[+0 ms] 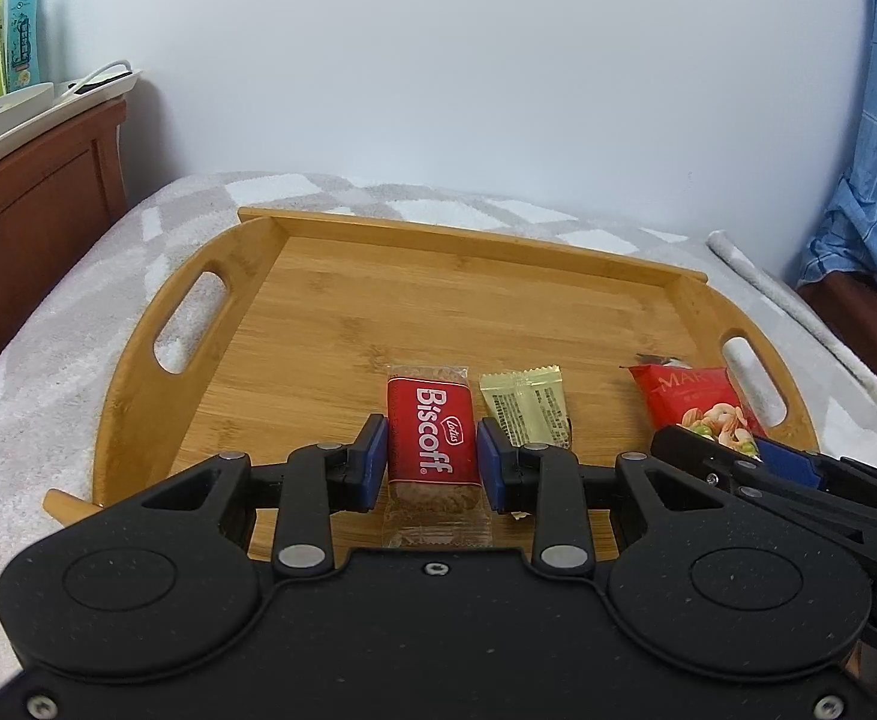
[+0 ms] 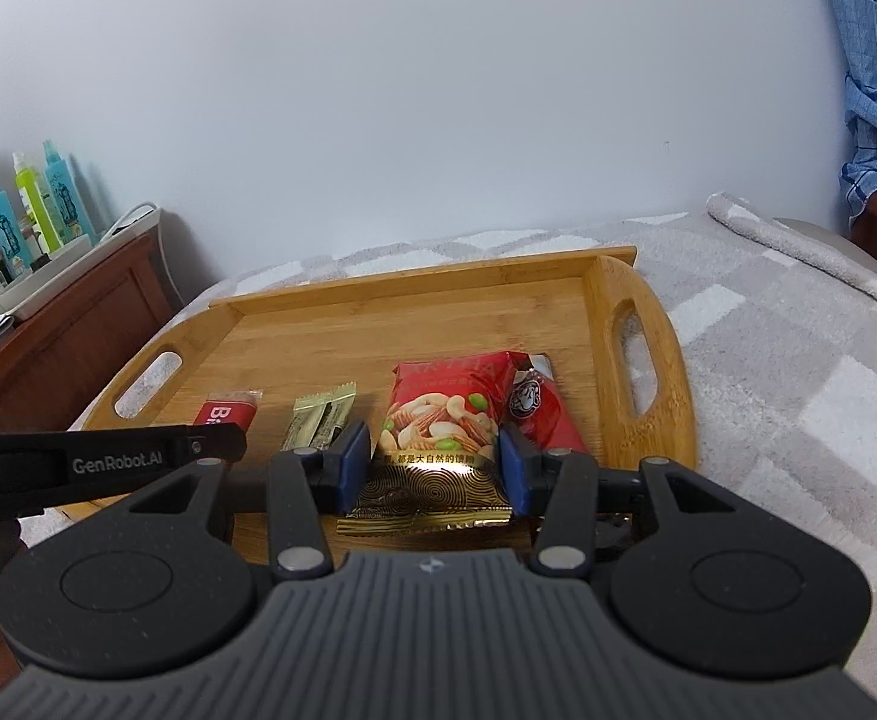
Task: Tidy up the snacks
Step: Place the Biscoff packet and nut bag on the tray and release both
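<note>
A: Quickly, what have your tongs got?

B: My left tongs (image 1: pixel 432 461) sit narrowly open, with their blue pads against both long sides of the Biscoff (image 1: pixel 431 441). My right tongs (image 2: pixel 432 463) stand wider, clamped on the lower half of the nut bag (image 2: pixel 438 438). Both packs lie low over the tray (image 1: pixel 342 312), near its front edge, probably being set in a row.

A: Why a row?

B: I judge that's the sorting: the Biscoff is at my left tips, the gold sachet (image 1: pixel 525 414) just right of them, and the nut bag beyond that.

A: Any view differences?

B: The right view shows a second red pack (image 2: pixel 537 414) tucked against the nut bag, just past my right pad, which the left view barely catches. The left view shows the whole Biscoff; the right view sees only its corner behind my left tongs.
</note>
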